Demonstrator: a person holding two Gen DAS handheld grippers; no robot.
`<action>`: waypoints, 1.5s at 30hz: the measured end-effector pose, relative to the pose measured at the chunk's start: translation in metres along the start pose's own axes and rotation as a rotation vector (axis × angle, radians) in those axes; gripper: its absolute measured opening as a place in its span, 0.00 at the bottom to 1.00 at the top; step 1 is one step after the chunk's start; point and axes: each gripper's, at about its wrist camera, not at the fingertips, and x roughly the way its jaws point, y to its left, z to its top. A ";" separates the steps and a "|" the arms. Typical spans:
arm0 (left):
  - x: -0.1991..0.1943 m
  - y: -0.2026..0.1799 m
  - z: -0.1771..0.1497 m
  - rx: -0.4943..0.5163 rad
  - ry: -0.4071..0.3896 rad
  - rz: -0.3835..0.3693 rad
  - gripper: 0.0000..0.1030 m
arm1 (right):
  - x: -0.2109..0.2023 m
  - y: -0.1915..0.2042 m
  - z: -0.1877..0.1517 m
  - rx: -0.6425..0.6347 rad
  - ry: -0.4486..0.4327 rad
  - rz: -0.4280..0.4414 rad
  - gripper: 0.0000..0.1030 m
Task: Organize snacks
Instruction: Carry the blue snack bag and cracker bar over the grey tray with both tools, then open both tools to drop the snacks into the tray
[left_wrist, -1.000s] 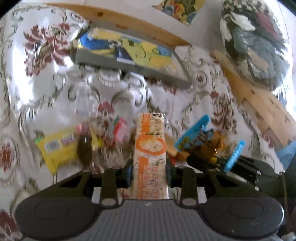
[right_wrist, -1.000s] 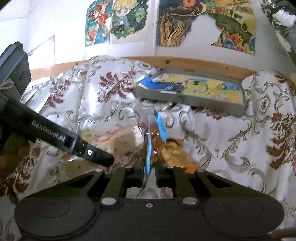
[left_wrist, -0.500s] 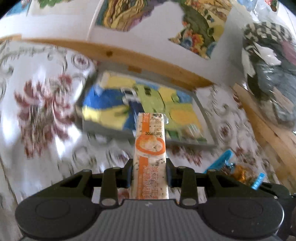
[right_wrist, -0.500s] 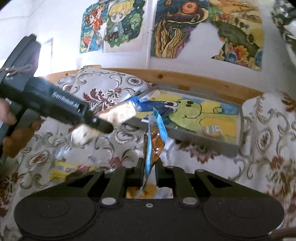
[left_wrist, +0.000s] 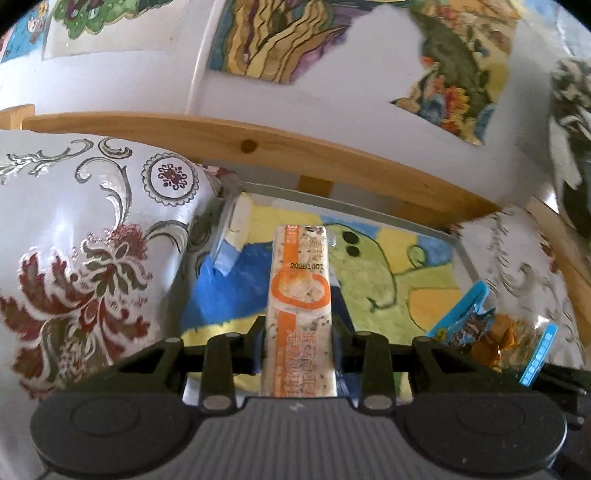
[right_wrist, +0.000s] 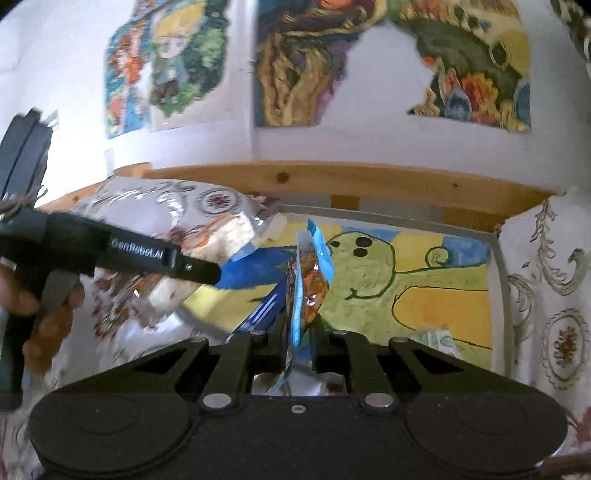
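Left gripper (left_wrist: 298, 345): jaws pinch the orange-and-white bar (left_wrist: 300, 295) by its lower half; the bar stands straight up along the fingers, over the near edge of the tray (left_wrist: 466, 258).
Right gripper (right_wrist: 298, 341): jaws pressed tight on the thin edge of the blue packet (right_wrist: 308, 284), which stands edge-on at 12 o'clock from the jaws.
Tray: grey-rimmed, with a green cartoon drawing on its floor, on the patterned cloth (left_wrist: 92, 258) against the wooden rail (left_wrist: 332, 155). In the right view a small packet (right_wrist: 434, 339) lies at its 5 o'clock corner; a white-and-blue item (left_wrist: 234, 236) leans at the 10 o'clock edge.
Other snacks: not visible now.
Step in hand: by my reading, carrying both snacks to the tray to set them down.
Doing it well: bring each snack low over bare tray floor before releasing, so it lies flat and does not bounce out. Place the bar toward 9 o'clock and the blue packet toward 3 o'clock, so the grippers do not cross. Avoid the leaning item and the corner packet.
Risk: the blue packet is held only by a thin seam and may swing or slip if moved sharply.
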 end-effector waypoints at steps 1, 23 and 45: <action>0.006 0.002 0.002 -0.005 0.001 0.010 0.36 | 0.009 -0.003 0.003 0.016 0.013 0.002 0.11; 0.067 0.004 -0.007 -0.029 0.047 0.070 0.36 | 0.075 -0.040 0.004 0.086 0.170 -0.029 0.22; 0.013 -0.011 -0.008 -0.027 -0.086 0.125 0.95 | 0.033 -0.032 0.008 -0.022 0.032 -0.172 0.80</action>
